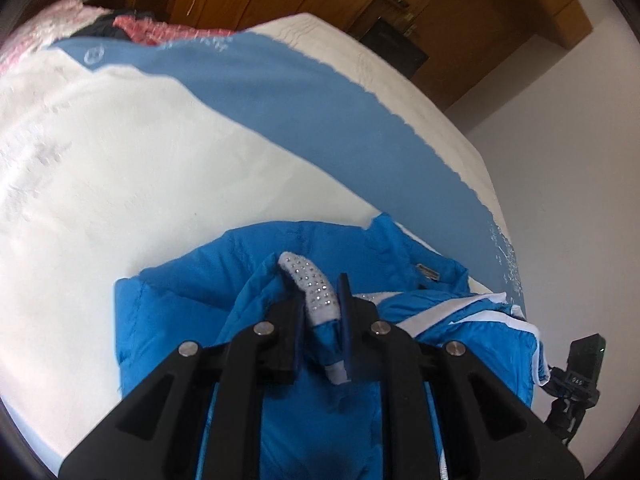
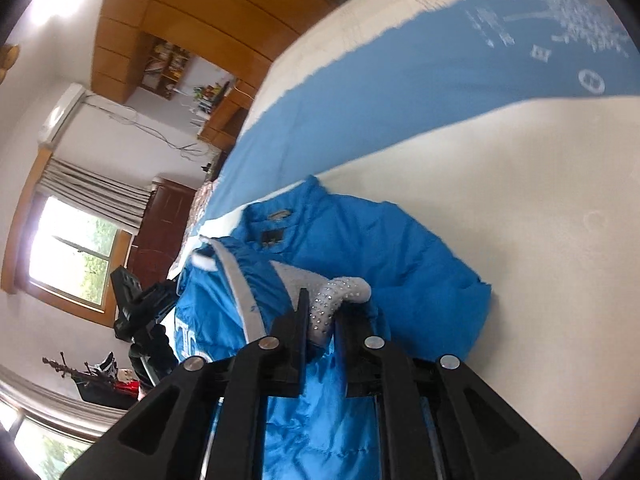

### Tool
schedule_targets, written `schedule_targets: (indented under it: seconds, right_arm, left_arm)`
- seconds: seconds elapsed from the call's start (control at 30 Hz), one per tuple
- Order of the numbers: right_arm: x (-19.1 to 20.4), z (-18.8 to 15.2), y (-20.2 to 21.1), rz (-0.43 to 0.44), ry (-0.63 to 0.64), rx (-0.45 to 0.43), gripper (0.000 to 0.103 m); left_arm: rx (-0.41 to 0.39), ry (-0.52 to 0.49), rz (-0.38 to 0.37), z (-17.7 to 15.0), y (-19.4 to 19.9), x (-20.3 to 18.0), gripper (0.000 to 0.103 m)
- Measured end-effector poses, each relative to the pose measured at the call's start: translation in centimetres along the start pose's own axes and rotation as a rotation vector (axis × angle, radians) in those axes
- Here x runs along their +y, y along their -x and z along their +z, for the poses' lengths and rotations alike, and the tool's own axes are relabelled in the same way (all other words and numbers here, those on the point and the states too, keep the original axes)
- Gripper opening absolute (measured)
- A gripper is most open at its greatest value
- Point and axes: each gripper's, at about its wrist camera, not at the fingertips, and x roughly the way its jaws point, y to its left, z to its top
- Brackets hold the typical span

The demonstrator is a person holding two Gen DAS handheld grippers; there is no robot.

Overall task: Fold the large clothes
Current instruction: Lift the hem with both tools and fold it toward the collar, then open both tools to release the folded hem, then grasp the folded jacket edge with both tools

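Note:
A bright blue puffer jacket [image 1: 188,292] with white stripes lies on the bed; it also shows in the right wrist view [image 2: 384,248]. My left gripper [image 1: 320,300] is shut on a grey studded cuff [image 1: 312,280] of the jacket, with blue sleeve fabric bunched under it. My right gripper [image 2: 322,312] is shut on a grey studded cuff [image 2: 340,292] as well, lifted a little over the jacket body. The other gripper's black body shows at the edge of each view [image 1: 576,372] [image 2: 136,308].
The bed has a white cover [image 1: 120,168] with a wide blue band [image 1: 304,108]. Pink bedding [image 1: 48,28] lies at its far end. Wooden wardrobes [image 2: 192,12], a window [image 2: 68,252] and white walls surround the bed.

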Motion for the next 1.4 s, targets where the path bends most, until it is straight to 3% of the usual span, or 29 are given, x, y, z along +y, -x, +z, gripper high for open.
schedule_targets:
  seconds: [0.1, 0.23, 0.33, 0.4, 0.47, 0.57, 0.7, 0.8, 0.87, 0.93, 0.97, 1.03, 1.17, 1.27, 1.4]
  right_arm:
    - [-0.7, 0.2, 0.1, 0.035, -0.011, 0.003, 0.019]
    - [-0.3, -0.6, 1.1, 0.048, 0.022, 0.001, 0.024]
    - [0.4, -1.5, 2.1, 0.051, 0.052, -0.001, 0.030]
    - [0.7, -1.9, 2.7, 0.050, 0.071, -0.011, 0.037]
    - [1.2, -2.7, 3.9, 0.029, 0.104, -0.037, 0.063]
    - [2.0, -3.9, 4.6, -0.018, 0.163, -0.065, 0.063]
    - [2.5, -5.1, 3.1, -0.167, 0.207, -0.060, 0.063]
    - [2.7, -5.6, 1.2, -0.213, 0.221, -0.039, 0.043]
    - [3.7, -6.0, 0.3, -0.312, 0.276, -0.058, 0.024]
    - [4.8, -6.3, 0.2, -0.356, 0.320, -0.088, 0.013]
    - [5.4, -6.3, 0.6, -0.353, 0.332, -0.106, 0.010]
    - [6.4, -6.2, 1.9, -0.341, 0.354, -0.158, 0.008]
    - [8.0, -4.7, 4.6, -0.287, 0.333, -0.262, 0.006]
    - [8.3, -3.6, 4.8, -0.292, 0.312, -0.299, 0.006]
    - [6.2, -2.1, 1.9, -0.379, 0.259, -0.250, 0.006]
  left_arm:
    - [0.015, 0.003, -0.008, 0.1, -0.6, 0.3, 0.017]
    - [0.036, 0.034, -0.076, 0.4, 0.3, 0.9, 0.025]
    - [0.031, 0.030, -0.151, -0.1, 3.2, 1.1, 0.035]
    - [0.009, -0.015, -0.151, -0.7, 4.9, 0.7, 0.041]
    - [-0.034, -0.077, -0.120, -1.9, 7.6, 0.6, 0.044]
    - [-0.075, -0.159, -0.016, -3.6, 9.7, 0.8, 0.047]
    - [-0.070, -0.270, 0.126, -5.9, 9.0, 0.5, 0.051]
    - [-0.017, -0.302, 0.152, -7.4, 6.9, -0.1, 0.051]
    - [-0.026, -0.331, 0.206, -8.2, 6.0, -0.7, 0.050]
    - [-0.047, -0.367, 0.256, -8.3, 5.2, -1.4, 0.022]
    - [-0.068, -0.375, 0.276, -8.4, 5.3, -1.8, 0.016]
    - [-0.115, -0.377, 0.276, -8.4, 6.1, -2.3, 0.006]
    - [-0.268, -0.342, 0.226, -7.6, 9.3, -3.5, 0.004]
    - [-0.335, -0.338, 0.206, -7.0, 10.2, -4.2, 0.004]
    - [-0.232, -0.327, 0.285, -5.6, 6.3, -3.3, 0.004]
